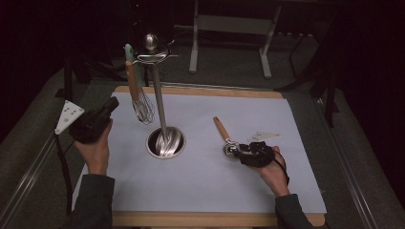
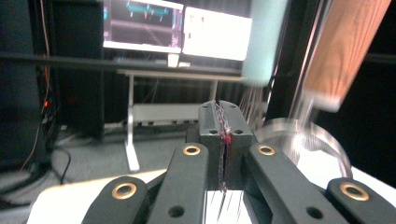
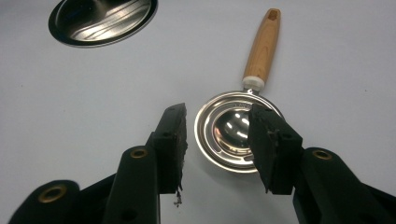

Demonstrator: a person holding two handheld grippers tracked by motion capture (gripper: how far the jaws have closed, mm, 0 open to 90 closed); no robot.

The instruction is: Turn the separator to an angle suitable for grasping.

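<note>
The white mat (image 1: 200, 191) covers most of the table, and at its middle stands the utensil stand (image 1: 160, 102) — a tall steel pole on a round base (image 1: 165, 142), with hooks at the top. A whisk (image 1: 138, 93) with a wooden handle already hangs there. The left gripper (image 1: 107, 109) sits just beside the whisk, jaws closed together on nothing, so that hand looks finished with its part.

The step in hand seems to be picking up the ladle (image 3: 238, 128) that lies flat on the mat to the right of the base, its wooden handle (image 3: 262, 46) pointing away from the person. The right gripper (image 3: 217, 140) hovers at the bowl with its jaws standing apart; one pad overlaps the rim in the right gripper view, though whether it touches the steel I cannot tell.

To do it well, a grip on the thin polished bowl rim would likely slip — better to shift toward the wooden handle near the white collar (image 3: 252, 82), close across its width, and lift level. That leaves the far end free for the hook. Keep the lift clear of the pole so the whisk is not knocked.
</note>
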